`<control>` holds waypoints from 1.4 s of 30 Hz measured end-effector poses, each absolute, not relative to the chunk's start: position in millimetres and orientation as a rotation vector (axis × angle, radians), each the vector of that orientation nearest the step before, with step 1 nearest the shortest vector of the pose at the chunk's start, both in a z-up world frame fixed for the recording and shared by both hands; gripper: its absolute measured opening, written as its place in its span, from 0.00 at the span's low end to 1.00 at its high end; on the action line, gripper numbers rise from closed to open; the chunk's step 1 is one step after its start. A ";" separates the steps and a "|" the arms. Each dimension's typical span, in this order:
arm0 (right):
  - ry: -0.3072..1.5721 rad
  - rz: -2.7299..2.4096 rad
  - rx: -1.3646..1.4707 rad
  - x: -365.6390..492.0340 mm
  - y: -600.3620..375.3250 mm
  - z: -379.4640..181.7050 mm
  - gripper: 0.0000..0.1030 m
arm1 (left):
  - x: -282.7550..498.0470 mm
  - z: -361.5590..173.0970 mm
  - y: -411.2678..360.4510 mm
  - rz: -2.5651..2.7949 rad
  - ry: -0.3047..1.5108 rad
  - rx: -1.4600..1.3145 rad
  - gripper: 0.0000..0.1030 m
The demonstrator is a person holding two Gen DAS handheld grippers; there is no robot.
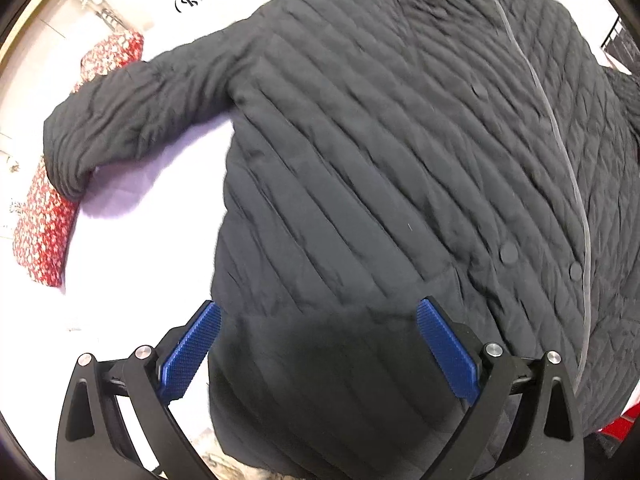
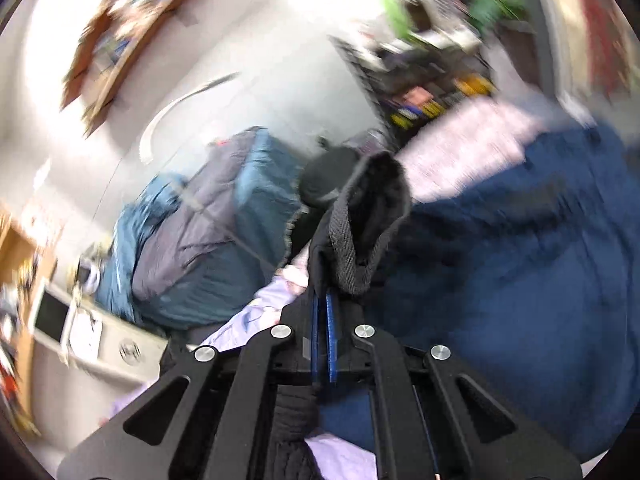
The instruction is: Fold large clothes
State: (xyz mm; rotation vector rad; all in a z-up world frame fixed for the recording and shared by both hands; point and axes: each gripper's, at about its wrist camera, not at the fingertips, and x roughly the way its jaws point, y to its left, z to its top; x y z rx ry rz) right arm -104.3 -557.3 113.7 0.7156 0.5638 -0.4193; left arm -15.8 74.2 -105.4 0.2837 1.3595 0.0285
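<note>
Jacket [image 1: 360, 140]: matt black quilted cloth; gripper pads [image 1: 188, 354]: blue ribbed plastic; pillow [image 1: 44, 216]: red floral cotton-like cloth

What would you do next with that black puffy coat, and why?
Probably lower the open left gripper onto the black quilted jacket hem and close it. Its blue pads straddle the hem without pinching, while the right gripper is already shut on a black cuff.

A black jacket cuff [image 2: 368, 216] is being held pinched between the closed blue pads [image 2: 331, 332] of the right gripper [image 2: 324, 312]. A dark blue garment [image 2: 520, 248] and a teal padded garment [image 2: 208, 232] are being seen blurred behind.
</note>
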 end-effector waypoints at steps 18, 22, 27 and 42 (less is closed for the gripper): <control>0.863 0.380 0.368 109.7 -114.3 90.9 0.03 | 15.5 -69.8 170.3 0.089 1.272 0.142 0.94; 0.971 0.373 0.329 136.6 -62.1 45.1 0.03 | 15.5 -78.4 195.6 0.109 1.280 0.174 0.94; 1.121 0.305 0.303 157.0 -43.2 -17.6 0.05 | 23.1 -88.2 225.4 0.109 1.309 0.143 0.94; 1.110 0.078 0.187 109.3 -114.4 -22.7 0.70 | 105.6 -50.6 167.4 -0.129 1.168 0.144 0.92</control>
